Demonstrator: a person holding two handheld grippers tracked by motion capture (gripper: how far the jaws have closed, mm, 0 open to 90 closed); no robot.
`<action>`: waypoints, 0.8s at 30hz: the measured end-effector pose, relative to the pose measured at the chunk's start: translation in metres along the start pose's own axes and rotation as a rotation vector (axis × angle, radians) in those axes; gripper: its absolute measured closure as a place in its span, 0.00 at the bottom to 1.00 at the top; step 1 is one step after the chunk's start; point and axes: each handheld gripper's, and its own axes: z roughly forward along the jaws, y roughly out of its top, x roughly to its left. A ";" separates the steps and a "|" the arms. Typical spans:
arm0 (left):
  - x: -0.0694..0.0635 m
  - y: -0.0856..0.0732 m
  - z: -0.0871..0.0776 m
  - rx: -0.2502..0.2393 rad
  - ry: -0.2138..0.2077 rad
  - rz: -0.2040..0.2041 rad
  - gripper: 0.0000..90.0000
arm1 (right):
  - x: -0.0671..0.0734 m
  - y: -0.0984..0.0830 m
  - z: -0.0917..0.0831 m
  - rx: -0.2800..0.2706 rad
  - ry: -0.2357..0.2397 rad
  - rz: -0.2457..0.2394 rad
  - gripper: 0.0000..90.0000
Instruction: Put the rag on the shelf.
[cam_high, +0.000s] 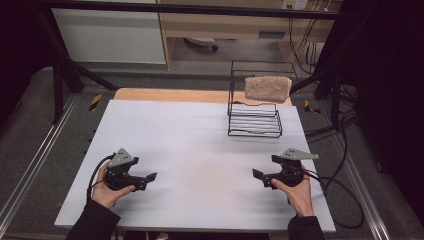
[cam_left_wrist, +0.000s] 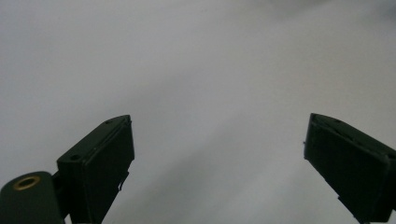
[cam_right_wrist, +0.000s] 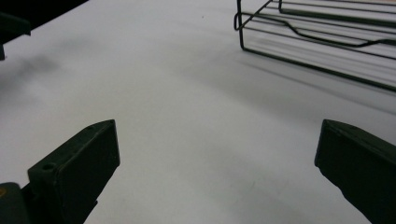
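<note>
Towel (cam_high: 267, 88): soft, light, draped over wire rack (cam_high: 254, 120); pinch a hanging edge.
Grippers (cam_high: 151, 177) (cam_high: 256, 174): both spread wide, empty.

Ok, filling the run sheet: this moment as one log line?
left gripper: open, empty | right gripper: open, empty | towel: on wire rack

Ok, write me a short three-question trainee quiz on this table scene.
1. True or false: the towel hangs over the top of the wire rack.
2. Which claw is nearer the wire rack: A the left claw, B the right claw?
3. What lies between the jaws of each claw?

Key
1. True.
2. B.
3. Nothing; both stand open over the bare white table.
</note>
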 end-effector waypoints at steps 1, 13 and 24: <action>0.001 -0.002 -0.001 0.000 0.002 -0.004 0.09 | -0.001 -0.004 0.000 0.003 0.002 0.008 0.01; 0.008 -0.024 -0.010 0.001 0.016 -0.006 0.09 | -0.009 -0.032 -0.005 0.040 0.017 0.004 0.01; 0.009 -0.030 -0.008 0.014 0.015 0.002 0.09 | -0.011 -0.037 -0.005 0.053 0.019 0.018 0.01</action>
